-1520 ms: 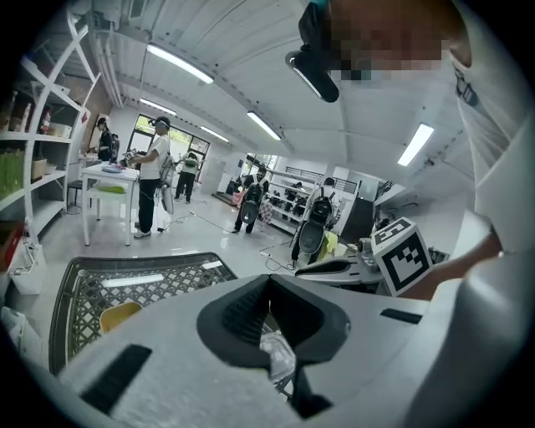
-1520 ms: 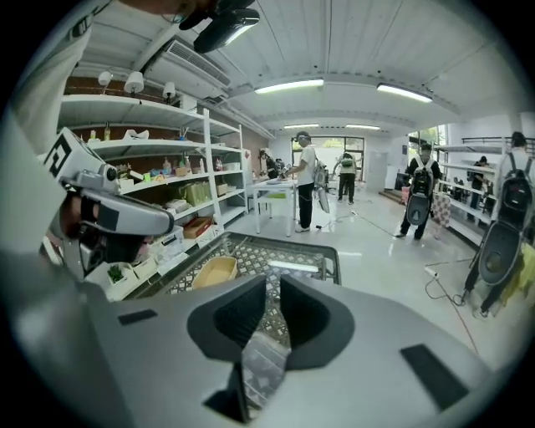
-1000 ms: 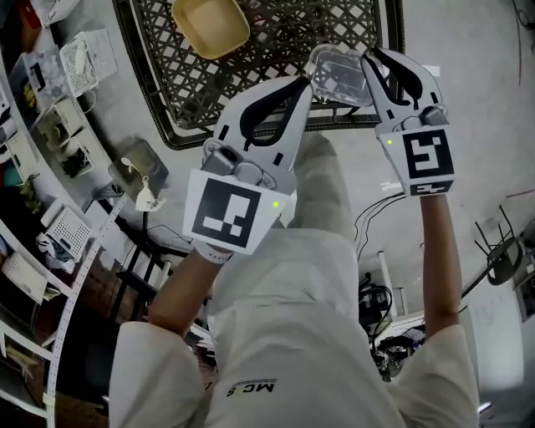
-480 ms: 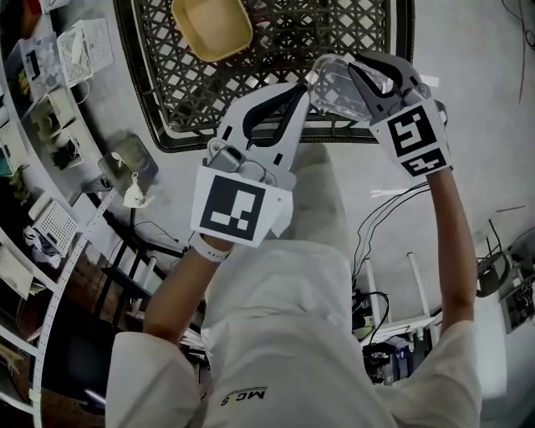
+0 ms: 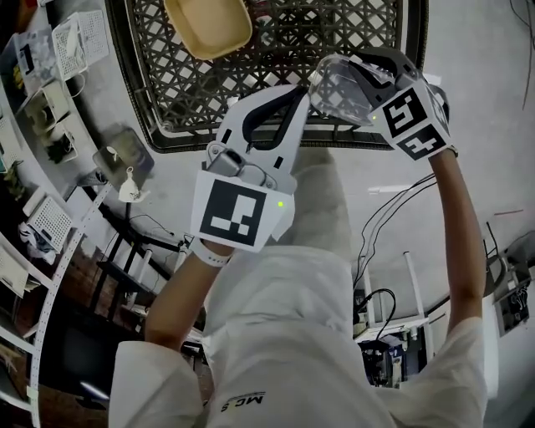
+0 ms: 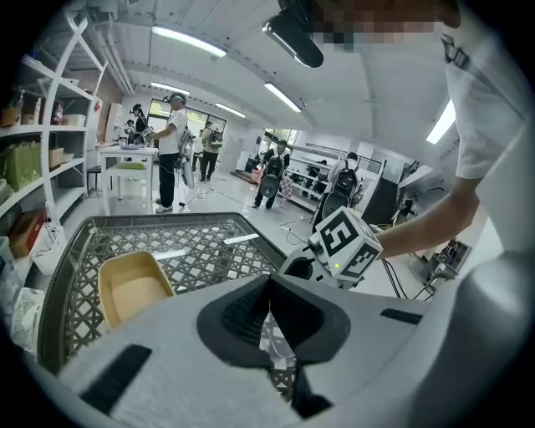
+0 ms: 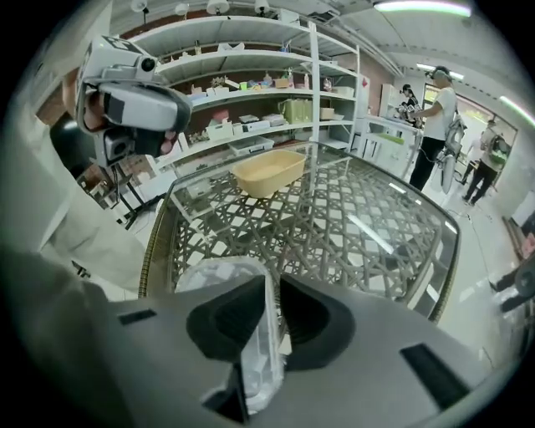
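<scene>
A clear plastic container (image 5: 336,90) hangs over the near edge of a lattice table (image 5: 318,29). My right gripper (image 5: 351,65) is shut on its rim. In the right gripper view the container (image 7: 213,280) sticks out left of the closed right gripper (image 7: 273,288). My left gripper (image 5: 303,89) sits just left of the container. In its own view the left gripper (image 6: 269,288) is shut with crumpled clear plastic (image 6: 274,338) between the jaws. Whether that plastic belongs to the container I cannot tell. A yellow tray (image 5: 207,25) lies on the table farther off.
Shelves with boxes (image 7: 251,109) line the left wall. People (image 6: 171,155) stand at a white table (image 6: 125,155) far across the room. Cables (image 5: 393,201) run over the floor by my legs. A small stand (image 5: 125,163) stands left of the table.
Both grippers have tipped down toward the lattice table. The right gripper has turned and swung the container left, closer to the left gripper. Both jaws stay closed.
</scene>
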Demonstrator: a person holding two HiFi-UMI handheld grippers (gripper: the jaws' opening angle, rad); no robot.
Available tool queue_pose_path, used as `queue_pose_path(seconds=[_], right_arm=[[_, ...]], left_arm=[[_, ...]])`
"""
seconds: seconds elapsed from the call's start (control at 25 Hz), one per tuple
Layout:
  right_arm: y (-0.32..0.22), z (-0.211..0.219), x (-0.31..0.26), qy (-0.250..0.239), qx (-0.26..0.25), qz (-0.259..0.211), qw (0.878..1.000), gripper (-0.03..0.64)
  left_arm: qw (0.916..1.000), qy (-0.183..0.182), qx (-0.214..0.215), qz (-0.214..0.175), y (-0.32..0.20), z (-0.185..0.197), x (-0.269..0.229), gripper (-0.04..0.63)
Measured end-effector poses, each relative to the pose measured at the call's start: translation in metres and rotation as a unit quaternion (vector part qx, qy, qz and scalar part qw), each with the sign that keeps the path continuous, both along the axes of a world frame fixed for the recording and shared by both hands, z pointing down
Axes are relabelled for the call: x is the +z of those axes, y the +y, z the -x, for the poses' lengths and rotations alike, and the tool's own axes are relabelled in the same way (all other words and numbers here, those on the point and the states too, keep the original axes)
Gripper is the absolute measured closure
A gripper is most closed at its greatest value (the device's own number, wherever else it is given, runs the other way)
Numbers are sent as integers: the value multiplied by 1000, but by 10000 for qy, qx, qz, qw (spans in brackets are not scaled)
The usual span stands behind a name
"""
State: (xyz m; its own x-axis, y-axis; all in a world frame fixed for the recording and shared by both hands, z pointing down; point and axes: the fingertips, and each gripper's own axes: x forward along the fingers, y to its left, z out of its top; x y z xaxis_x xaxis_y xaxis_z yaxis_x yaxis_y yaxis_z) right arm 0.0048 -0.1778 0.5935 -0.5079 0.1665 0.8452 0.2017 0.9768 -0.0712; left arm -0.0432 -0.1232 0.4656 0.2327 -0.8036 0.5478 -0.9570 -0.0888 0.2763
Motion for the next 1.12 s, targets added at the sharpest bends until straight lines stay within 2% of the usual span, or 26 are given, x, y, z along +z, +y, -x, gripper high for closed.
queue_pose_path(seconds=[0.24, 0.64, 1.12], right_arm=[[1, -2, 19, 310, -294, 164, 9990, 548], [8, -1, 29, 647, -600, 919, 9919, 572], [8, 0, 30, 1004, -366, 1459, 9835, 597]], left_arm=[[10000, -9, 16, 39, 0, 0, 6, 571], [10000, -25, -40, 83, -1, 4, 11, 571], [10000, -10, -7, 44, -4, 4, 8, 571]])
